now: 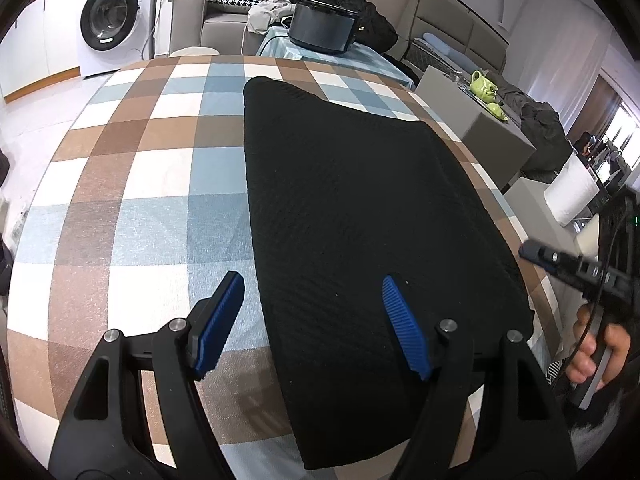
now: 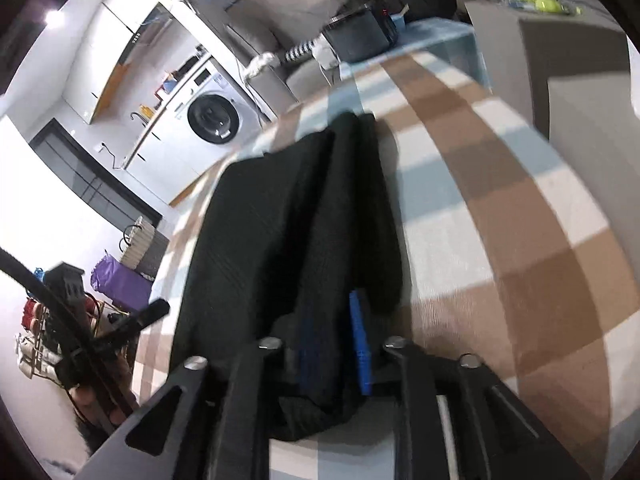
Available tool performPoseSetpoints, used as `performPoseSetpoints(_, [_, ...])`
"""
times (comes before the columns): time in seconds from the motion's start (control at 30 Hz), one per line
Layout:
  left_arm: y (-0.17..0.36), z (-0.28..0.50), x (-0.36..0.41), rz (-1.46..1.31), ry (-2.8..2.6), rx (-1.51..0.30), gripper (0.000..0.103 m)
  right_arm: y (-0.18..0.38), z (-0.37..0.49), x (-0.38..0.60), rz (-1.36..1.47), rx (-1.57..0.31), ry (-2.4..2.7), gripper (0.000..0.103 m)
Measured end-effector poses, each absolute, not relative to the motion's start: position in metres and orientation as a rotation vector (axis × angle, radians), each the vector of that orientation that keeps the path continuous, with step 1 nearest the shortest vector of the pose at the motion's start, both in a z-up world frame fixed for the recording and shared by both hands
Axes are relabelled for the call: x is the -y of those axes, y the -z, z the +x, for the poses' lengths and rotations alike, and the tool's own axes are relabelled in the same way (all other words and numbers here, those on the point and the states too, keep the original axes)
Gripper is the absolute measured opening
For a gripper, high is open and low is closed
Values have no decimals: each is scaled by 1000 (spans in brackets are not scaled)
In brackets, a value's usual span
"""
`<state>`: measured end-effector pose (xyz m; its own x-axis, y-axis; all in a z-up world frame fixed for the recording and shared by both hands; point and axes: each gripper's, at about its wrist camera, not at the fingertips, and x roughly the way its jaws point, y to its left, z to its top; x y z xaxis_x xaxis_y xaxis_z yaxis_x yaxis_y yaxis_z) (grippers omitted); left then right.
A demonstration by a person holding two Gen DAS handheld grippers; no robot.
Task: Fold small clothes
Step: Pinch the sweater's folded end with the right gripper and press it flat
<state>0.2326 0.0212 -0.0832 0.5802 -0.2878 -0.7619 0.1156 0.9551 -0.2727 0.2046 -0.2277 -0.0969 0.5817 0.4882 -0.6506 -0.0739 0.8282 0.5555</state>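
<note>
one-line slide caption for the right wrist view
Right gripper with black garment between its blue pads, above the checked tablecloth.

A folded garment (image 1: pixel 360 216) lies on the table (image 1: pixel 132 184), toward its right half. The left gripper (image 1: pixel 316 320) straddles the garment's near left edge; the right gripper (image 2: pixel 336 340) has cloth between its fingers. Behind the table stand a washing machine (image 1: pixel 108 20) and a sofa (image 1: pixel 224 20).

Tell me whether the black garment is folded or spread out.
Folded. The black garment lies as a neat, straight-edged panel on the checked tablecloth, and the right wrist view shows layered folds.
</note>
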Motion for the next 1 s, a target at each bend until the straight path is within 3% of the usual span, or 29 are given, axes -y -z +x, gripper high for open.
performPoseSetpoints(0.43, [79, 223, -22, -189, 221, -912, 70, 122, 314, 181, 532, -1044, -430, 26])
performPoseSetpoints(0.47, [78, 223, -23, -190, 218, -912, 69, 121, 319, 176, 494, -1048, -431, 23])
performPoseSetpoints(0.5, [78, 222, -25, -193, 213, -910, 69, 116, 321, 172, 458, -1035, -441, 9])
performPoseSetpoints(0.7, [81, 223, -33, -213, 195, -915, 69, 74, 313, 168, 303, -876, -395, 8])
performPoseSetpoints(0.87, [85, 223, -32, -209, 206, -930, 69, 112, 320, 175, 361, -1048, -360, 14])
performPoseSetpoints(1.0, [89, 219, -32, -193, 219, -952, 69, 114, 286, 187, 466, -1046, -497, 28])
